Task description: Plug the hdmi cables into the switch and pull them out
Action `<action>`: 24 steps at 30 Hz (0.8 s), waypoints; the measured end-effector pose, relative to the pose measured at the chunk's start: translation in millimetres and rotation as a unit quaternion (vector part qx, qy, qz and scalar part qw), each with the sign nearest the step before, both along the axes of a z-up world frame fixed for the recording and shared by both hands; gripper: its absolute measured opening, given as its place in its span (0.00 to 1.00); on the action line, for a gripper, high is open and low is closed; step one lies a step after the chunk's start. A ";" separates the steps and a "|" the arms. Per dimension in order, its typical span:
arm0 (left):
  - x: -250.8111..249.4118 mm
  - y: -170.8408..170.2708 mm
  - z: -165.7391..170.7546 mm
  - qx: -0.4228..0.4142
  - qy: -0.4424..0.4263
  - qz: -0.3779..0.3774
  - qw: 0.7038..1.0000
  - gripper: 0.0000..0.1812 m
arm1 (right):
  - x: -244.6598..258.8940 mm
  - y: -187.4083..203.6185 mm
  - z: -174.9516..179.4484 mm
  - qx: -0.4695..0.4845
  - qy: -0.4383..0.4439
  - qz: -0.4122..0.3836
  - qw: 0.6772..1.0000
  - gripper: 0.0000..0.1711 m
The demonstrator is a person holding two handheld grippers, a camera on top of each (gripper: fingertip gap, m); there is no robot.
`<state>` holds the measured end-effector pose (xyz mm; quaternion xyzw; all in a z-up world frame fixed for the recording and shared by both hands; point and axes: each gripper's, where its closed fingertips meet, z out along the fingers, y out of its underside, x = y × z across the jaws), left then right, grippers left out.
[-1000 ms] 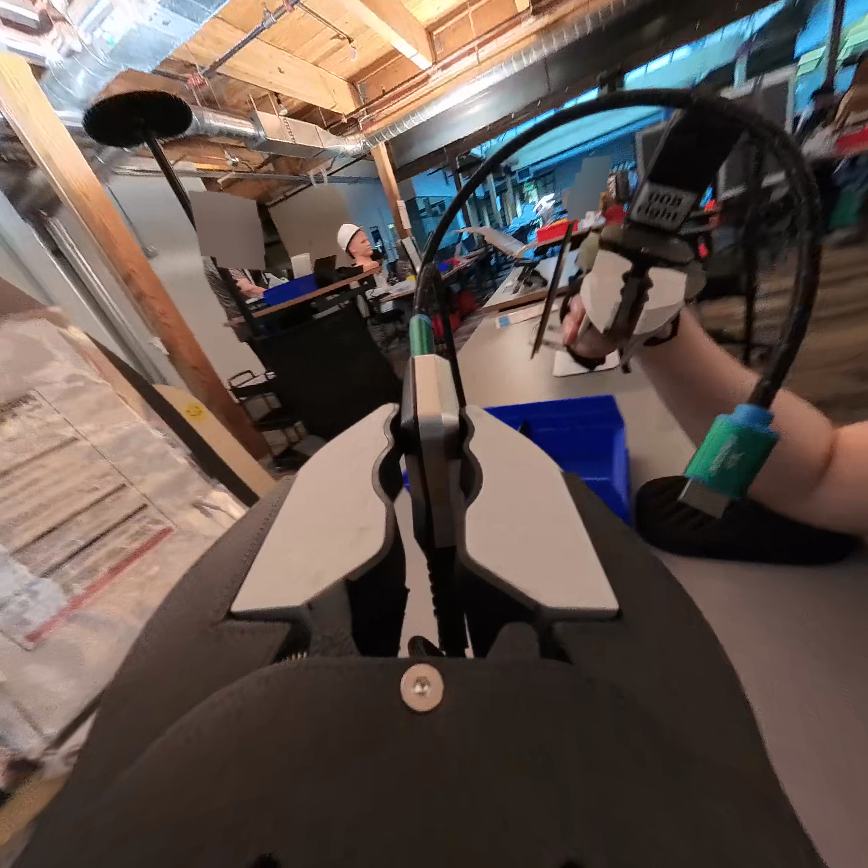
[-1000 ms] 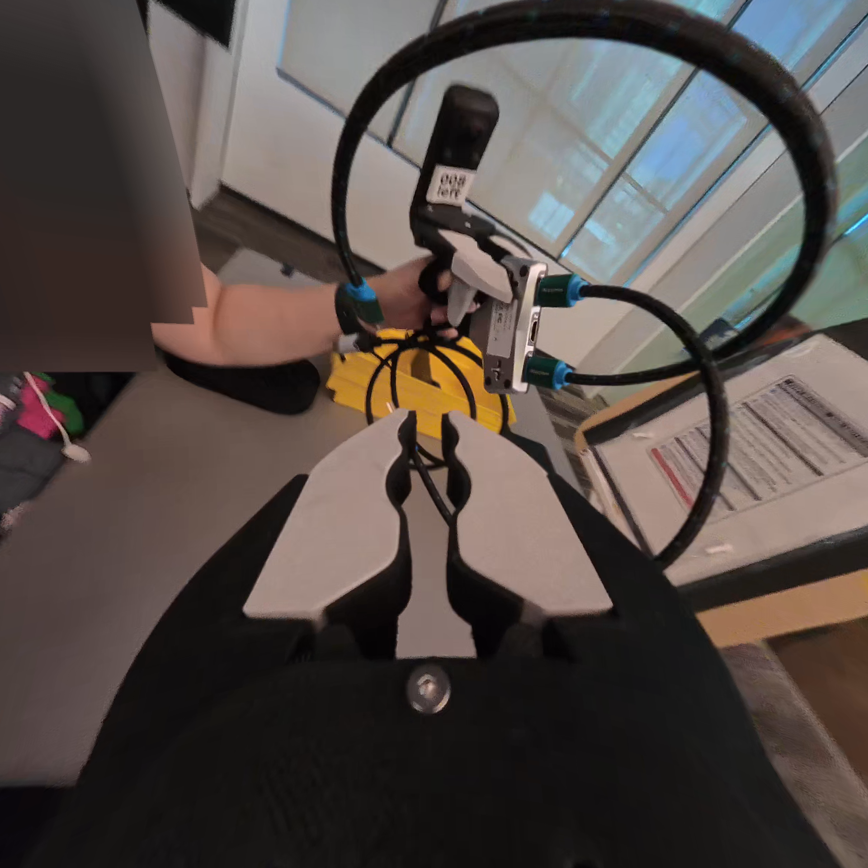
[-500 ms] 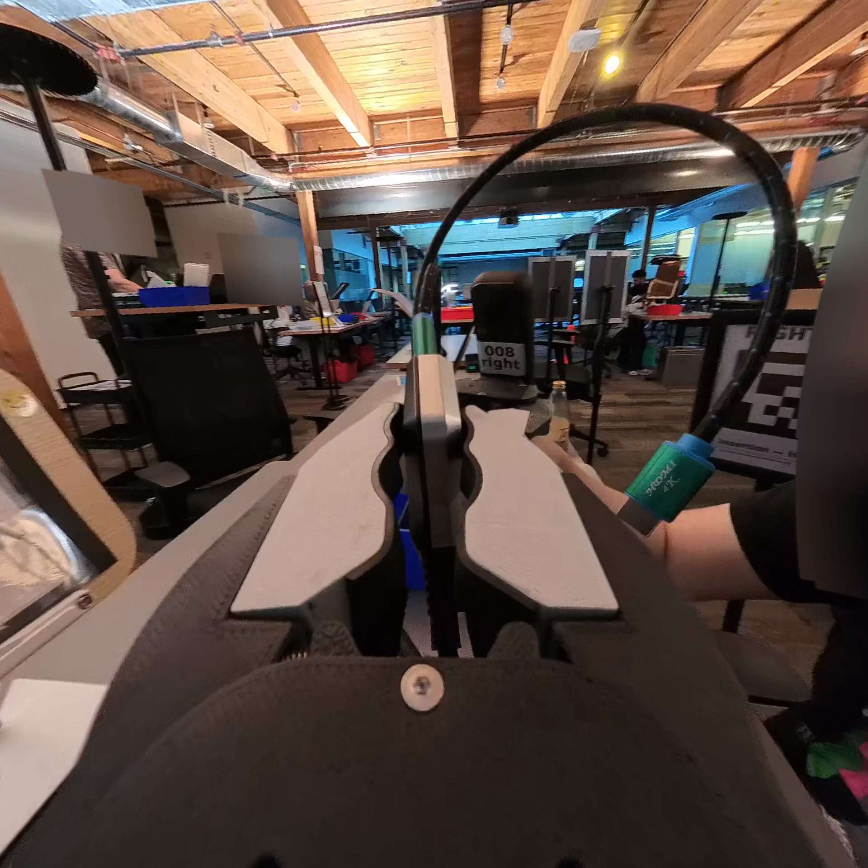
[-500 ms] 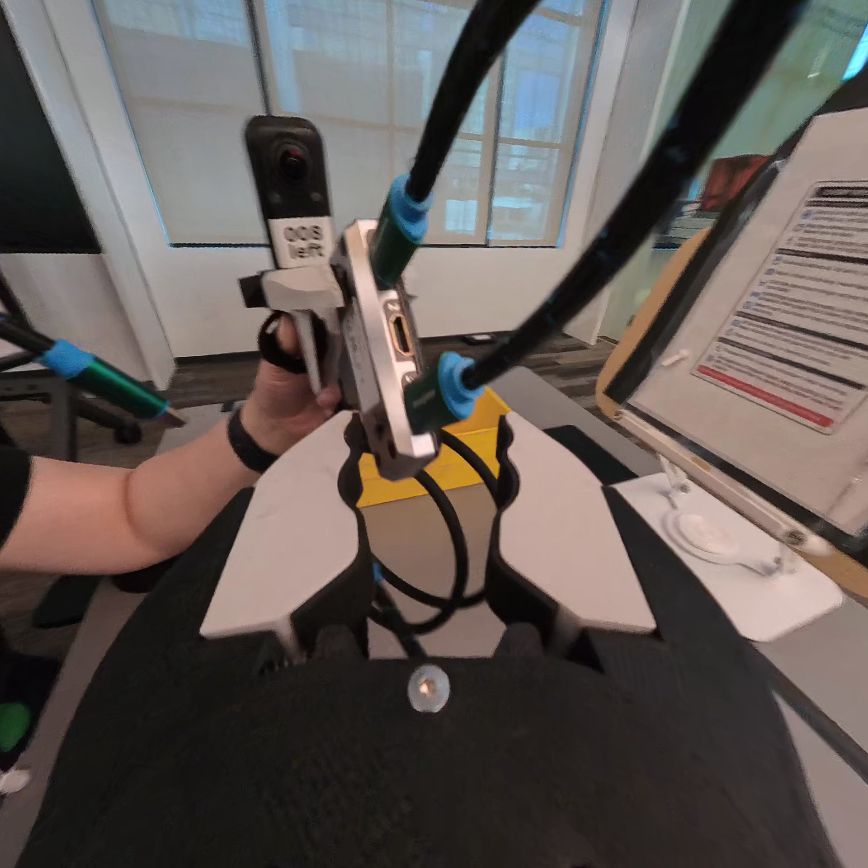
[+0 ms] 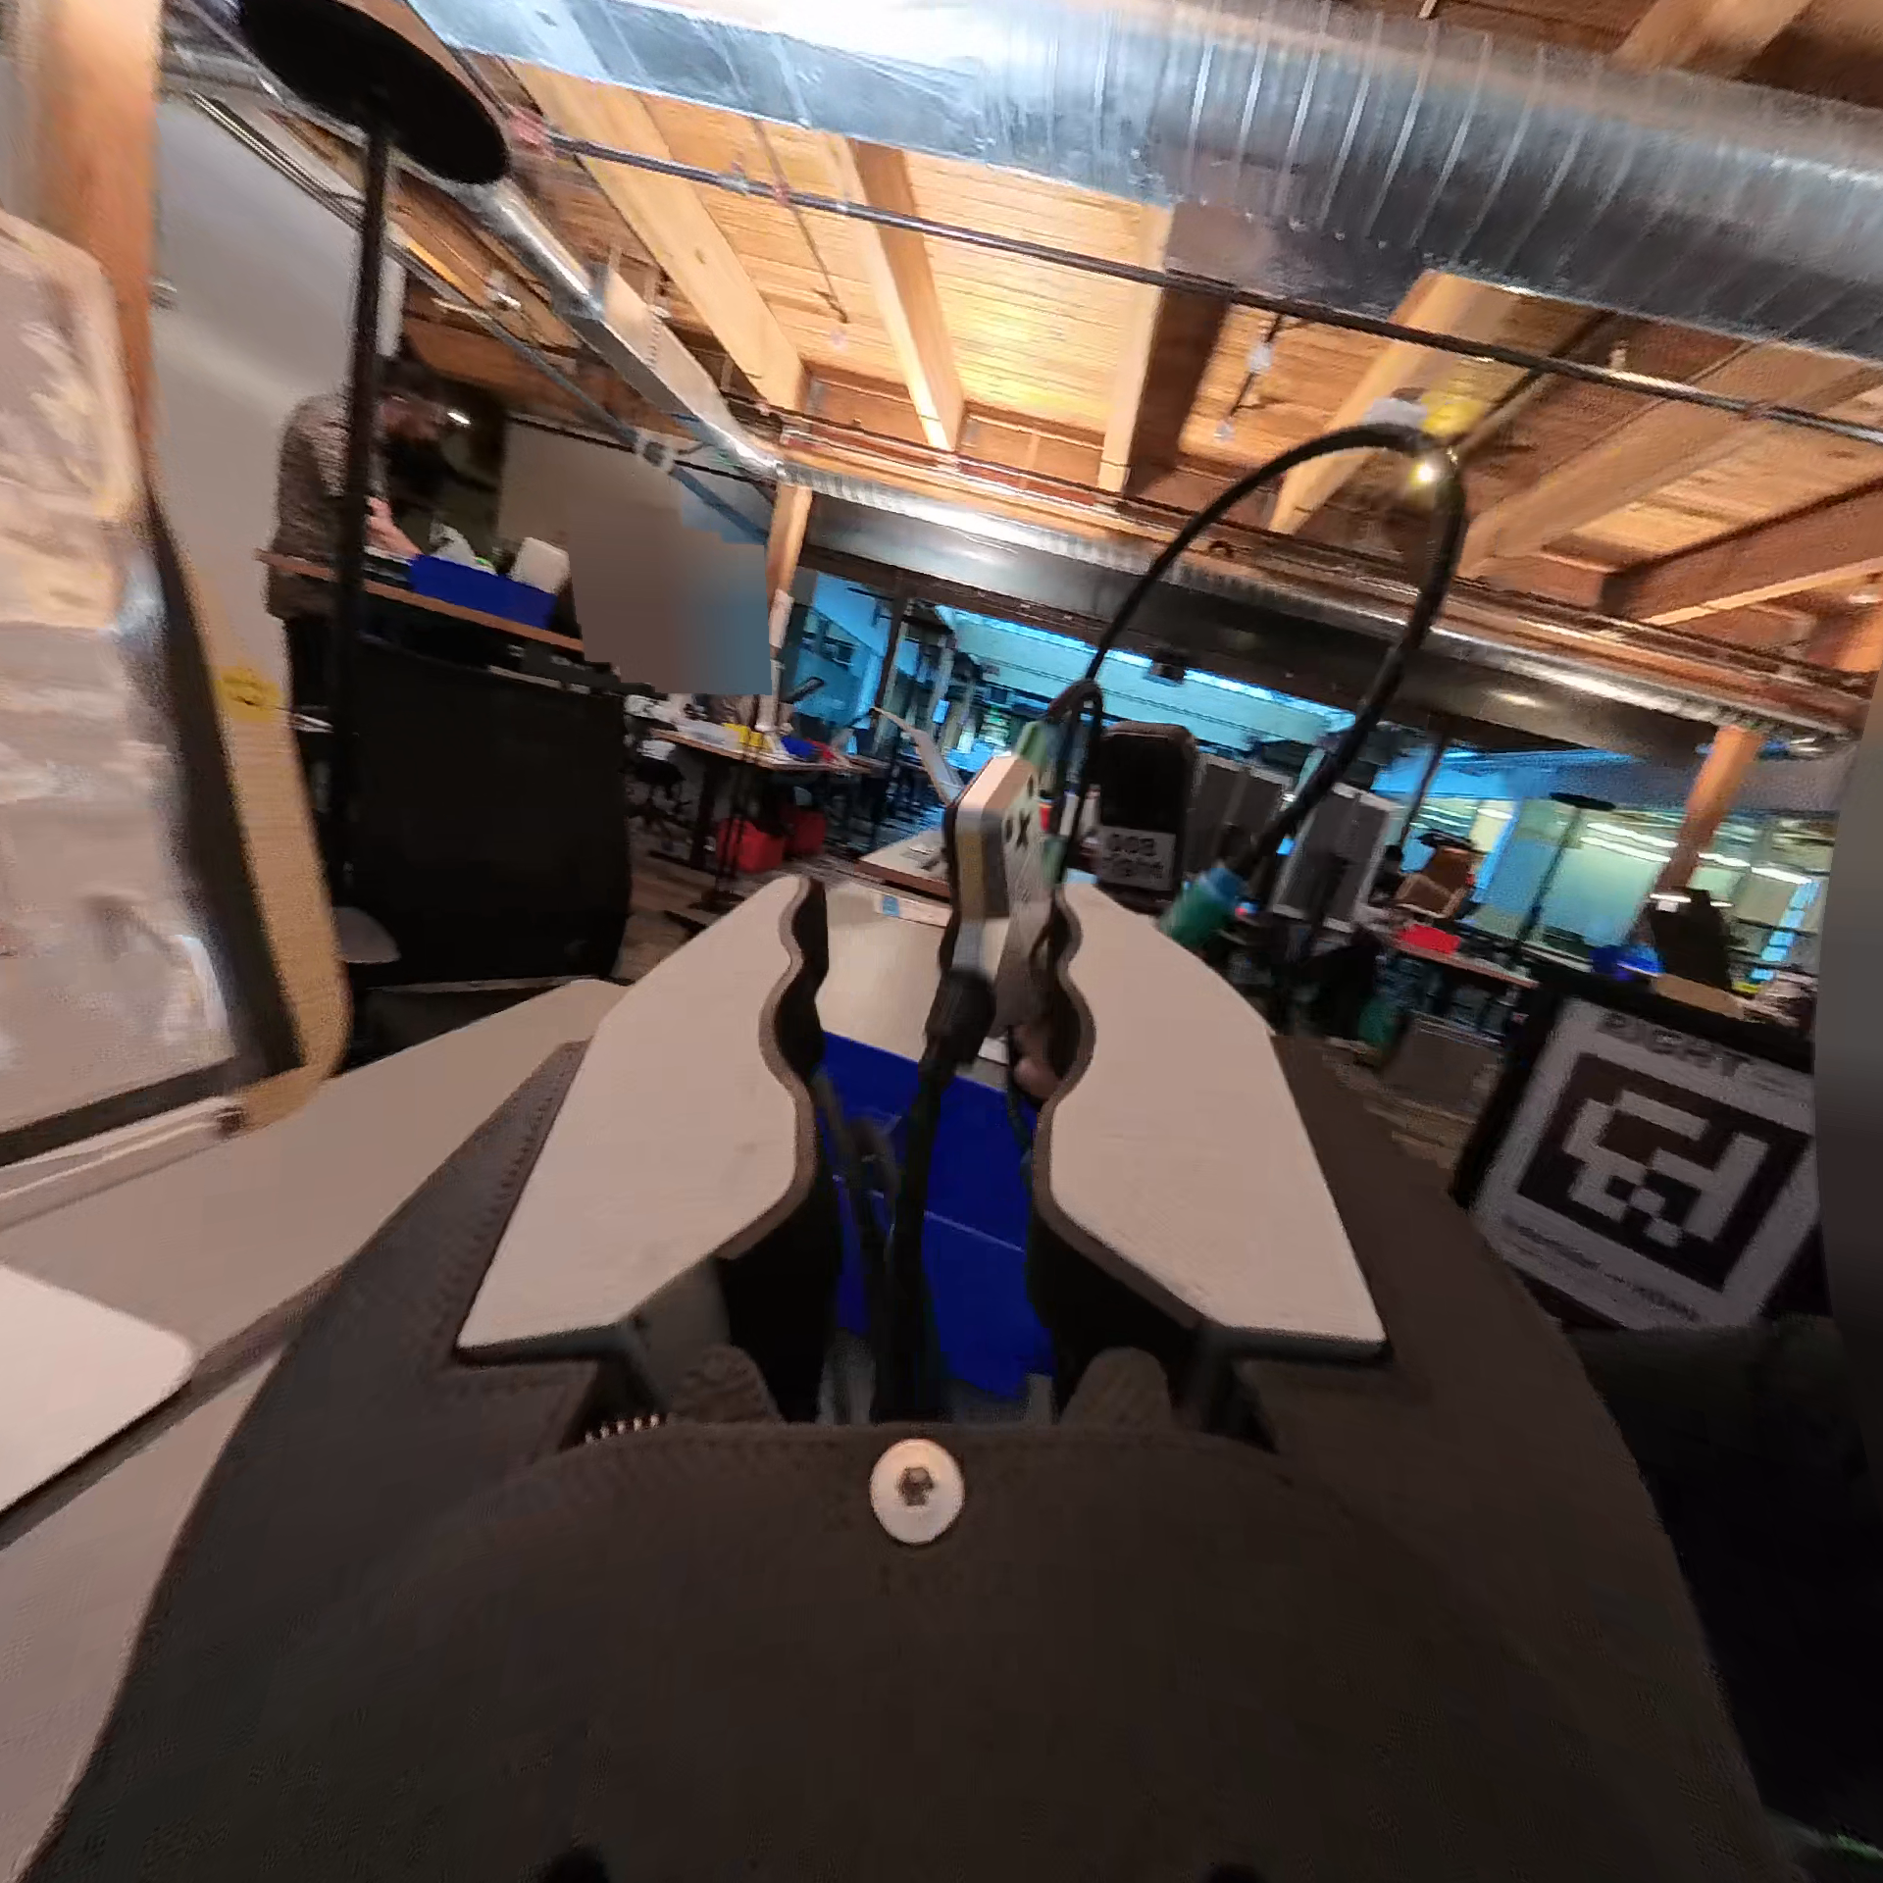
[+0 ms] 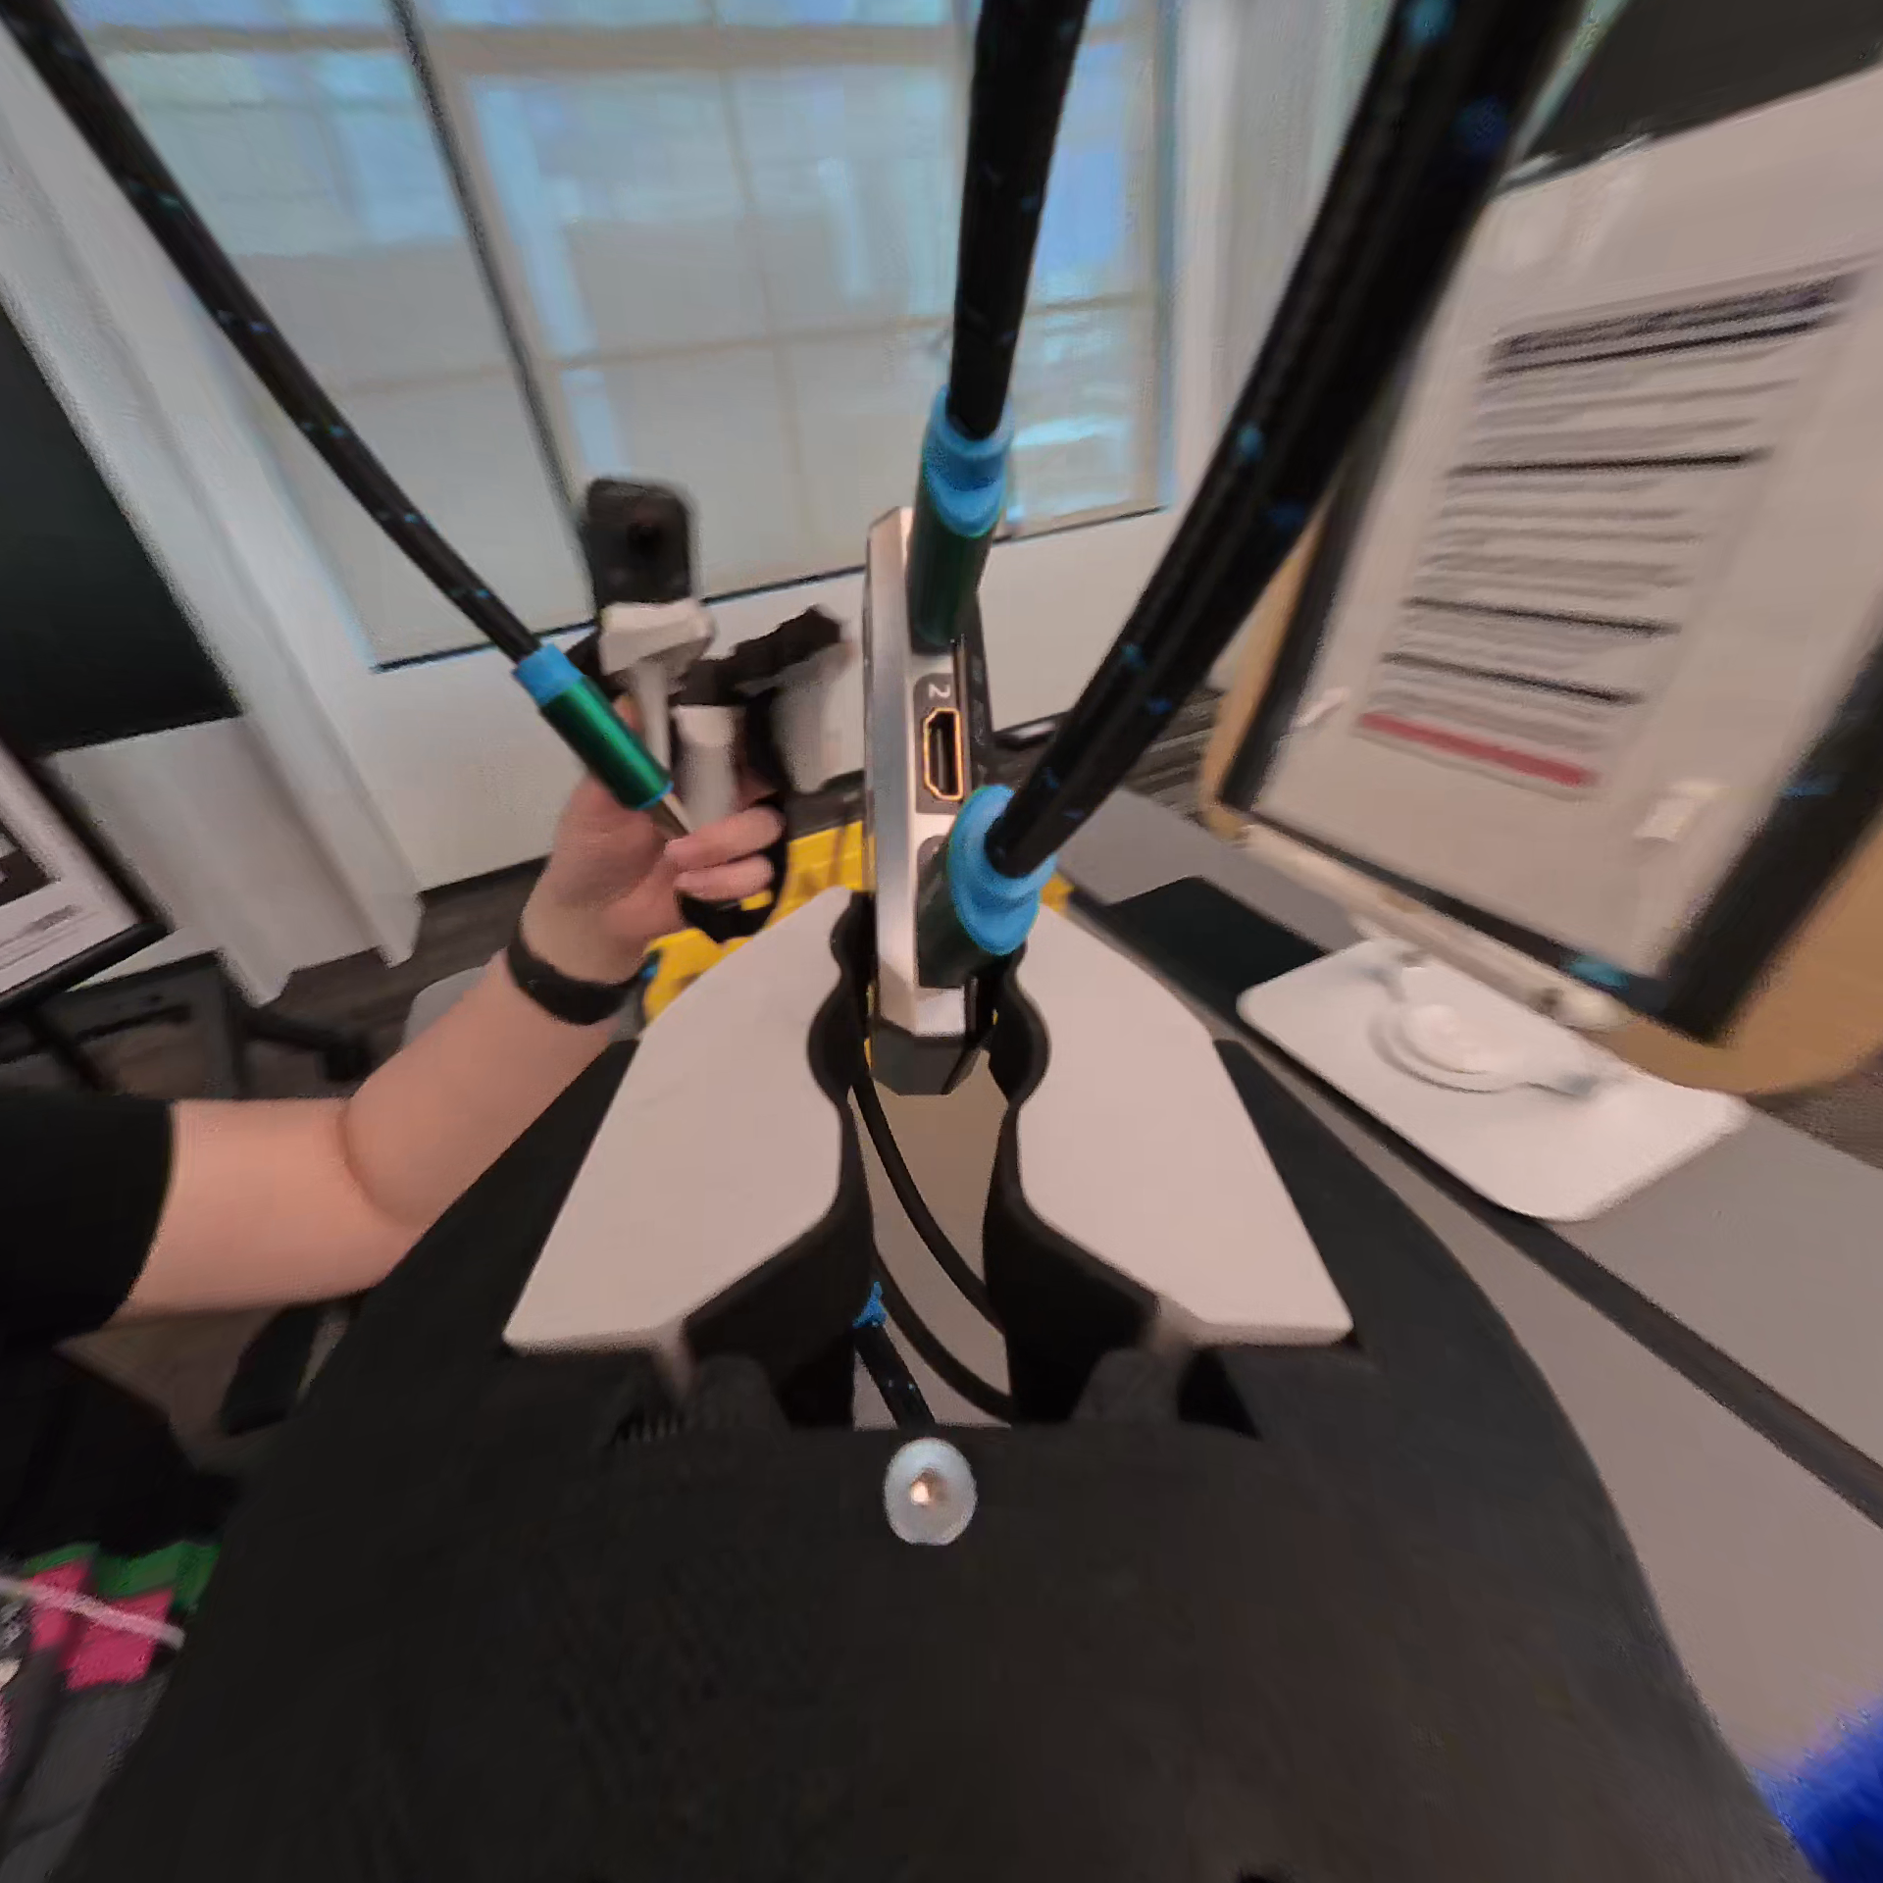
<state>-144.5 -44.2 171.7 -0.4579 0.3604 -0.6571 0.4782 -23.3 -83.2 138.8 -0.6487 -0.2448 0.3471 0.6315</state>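
The silver HDMI switch [image 6: 897, 774] stands upright in my right gripper [image 6: 932, 968], which is shut on its lower end. Two green-and-blue plugs sit in it, one in the top port [image 6: 953, 540] and one in the bottom port [image 6: 978, 897]; the middle port [image 6: 943, 754] is empty. A free plug [image 6: 601, 723] hangs in front of the left hand. My left gripper [image 5: 932, 902] is open and empty, a short way back from the switch [image 5: 993, 856]. It also shows in the right wrist view [image 6: 729, 673]. Black braided cables [image 6: 1253, 459] loop overhead.
A blue bin [image 5: 948, 1151] lies on the grey table [image 5: 306, 1172] below the left gripper. A yellow bin [image 6: 815, 856] sits behind the switch. A framed sheet [image 6: 1590, 571] on a white base [image 6: 1477, 1080] stands at the right. A marker board [image 5: 1651, 1162] stands nearby.
The switch has passed from my left gripper to my right. The left gripper opened and drew back. The right gripper moved in and closed on the switch's lower end.
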 end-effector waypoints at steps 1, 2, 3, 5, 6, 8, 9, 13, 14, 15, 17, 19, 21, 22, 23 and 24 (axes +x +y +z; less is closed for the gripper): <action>-5.6 4.9 2.0 0.006 -0.001 0.018 1.000 0.21 | 20.7 -0.7 6.5 0.006 0.003 -0.031 0.999 0.12; -10.7 7.5 4.7 0.012 -0.005 0.030 0.999 0.22 | 42.0 -3.3 12.1 0.010 0.006 -0.059 0.998 0.12; -14.5 8.1 7.2 0.015 -0.009 0.034 0.999 0.21 | 63.7 -7.0 16.5 0.010 0.010 -0.086 0.996 0.12; -18.2 7.3 9.5 0.017 -0.010 0.035 0.999 0.20 | 107.3 -15.4 25.7 0.019 0.031 -0.146 0.989 0.12; -18.5 6.5 9.7 0.019 -0.008 0.034 0.999 0.20 | 128.5 -19.6 29.4 0.026 0.044 -0.178 0.983 0.12; -17.1 5.2 9.0 0.022 -0.005 0.033 0.999 0.19 | 164.2 -28.0 33.1 0.039 0.068 -0.223 0.972 0.12; -15.3 4.5 8.0 0.024 -0.002 0.033 0.999 0.19 | 180.3 -30.4 32.0 0.042 0.077 -0.243 0.966 0.12; -7.0 0.0 3.1 0.024 0.009 0.019 0.999 0.18 | 234.1 -27.1 9.1 0.025 0.043 -0.341 0.939 0.12; -5.0 -0.9 1.7 0.024 0.013 0.017 0.999 0.18 | 242.2 -24.2 0.9 0.014 0.028 -0.356 0.934 0.12; -3.5 -1.6 0.7 0.026 0.015 0.015 0.999 0.18 | 248.7 -21.0 -6.9 0.005 0.012 -0.368 0.930 0.12; -1.5 -3.2 -0.5 0.029 0.019 0.012 0.999 0.18 | 258.0 -14.4 -20.4 -0.009 -0.013 -0.383 0.923 0.12; -1.1 -3.9 -0.7 0.032 0.021 0.012 0.999 0.18 | 262.2 -7.7 -31.7 -0.021 -0.027 -0.386 0.922 0.13; -1.3 -4.2 -0.5 0.033 0.021 0.012 0.999 0.18 | 262.8 -1.1 -42.2 -0.033 -0.036 -0.377 0.925 0.12; -1.6 -4.5 -0.4 0.033 0.021 0.011 0.999 0.17 | 261.2 2.0 -47.2 -0.037 -0.039 -0.367 0.929 0.12; -1.9 -4.7 -0.2 0.033 0.020 0.010 0.999 0.17 | 259.3 5.1 -52.0 -0.042 -0.039 -0.355 0.933 0.12; -2.2 -4.7 0.0 0.033 0.020 0.009 0.999 0.17 | 258.7 7.6 -56.2 -0.044 -0.039 -0.347 0.936 0.12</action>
